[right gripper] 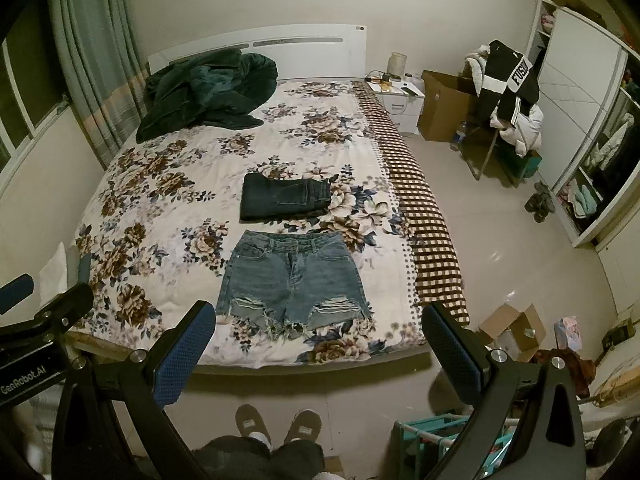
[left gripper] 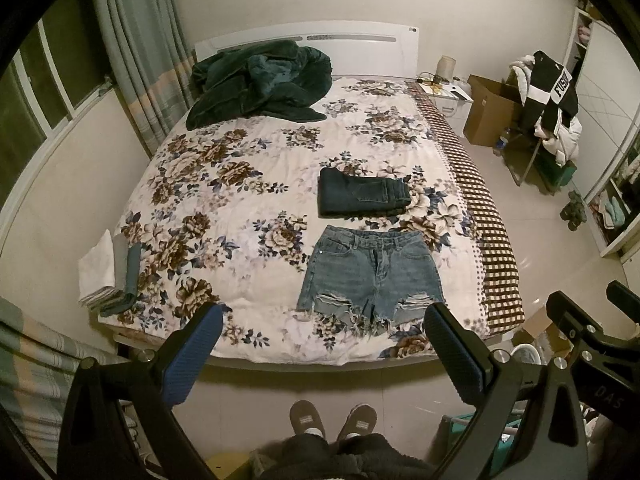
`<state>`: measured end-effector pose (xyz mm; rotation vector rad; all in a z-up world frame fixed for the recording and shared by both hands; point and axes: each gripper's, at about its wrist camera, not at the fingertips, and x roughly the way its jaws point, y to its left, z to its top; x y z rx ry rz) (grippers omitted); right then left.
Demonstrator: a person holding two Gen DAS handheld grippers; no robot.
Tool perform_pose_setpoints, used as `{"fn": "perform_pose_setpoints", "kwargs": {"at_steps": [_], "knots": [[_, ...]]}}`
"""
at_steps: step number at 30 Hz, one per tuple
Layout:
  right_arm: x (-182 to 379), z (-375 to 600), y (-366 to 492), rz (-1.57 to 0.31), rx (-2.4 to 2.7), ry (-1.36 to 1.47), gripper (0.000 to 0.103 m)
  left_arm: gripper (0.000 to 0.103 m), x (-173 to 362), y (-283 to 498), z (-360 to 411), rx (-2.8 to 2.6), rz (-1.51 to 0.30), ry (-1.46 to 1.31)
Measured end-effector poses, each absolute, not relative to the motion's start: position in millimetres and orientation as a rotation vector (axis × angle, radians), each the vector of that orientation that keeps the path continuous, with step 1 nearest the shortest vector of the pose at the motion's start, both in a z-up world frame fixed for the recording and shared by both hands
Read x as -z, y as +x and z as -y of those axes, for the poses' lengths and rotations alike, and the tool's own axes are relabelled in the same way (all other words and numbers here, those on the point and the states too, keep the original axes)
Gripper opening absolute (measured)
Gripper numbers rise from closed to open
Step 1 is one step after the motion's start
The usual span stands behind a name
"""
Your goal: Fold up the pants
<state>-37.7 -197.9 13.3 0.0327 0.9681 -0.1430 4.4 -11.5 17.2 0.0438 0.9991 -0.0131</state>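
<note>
My left gripper (left gripper: 322, 354) is black, with angular arms, blue dimpled pads (left gripper: 192, 354) on both fingers and silver screws along the frame; the right gripper (right gripper: 316, 354) is built the same, blue pads (right gripper: 184, 354) and silver screws included. White lettering shows on each gripper's black body where it enters the other's view: "GenRobot.AI" on the left one, "DAS" on the right. Below I see my grey-brown slippers (left gripper: 334, 422), white socks and dark fuzzy trouser legs (right gripper: 260, 458).
</note>
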Motion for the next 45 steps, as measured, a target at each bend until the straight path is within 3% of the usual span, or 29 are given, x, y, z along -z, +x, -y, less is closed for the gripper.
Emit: {"fn": "perform_pose_setpoints", "kwargs": {"at_steps": [45], "knots": [[-18.9,189.9,-27.3,-0.979,0.123,0.035,0.103,0.103,-15.2,-0.5,13.9,0.017,-0.992,0.037]]}}
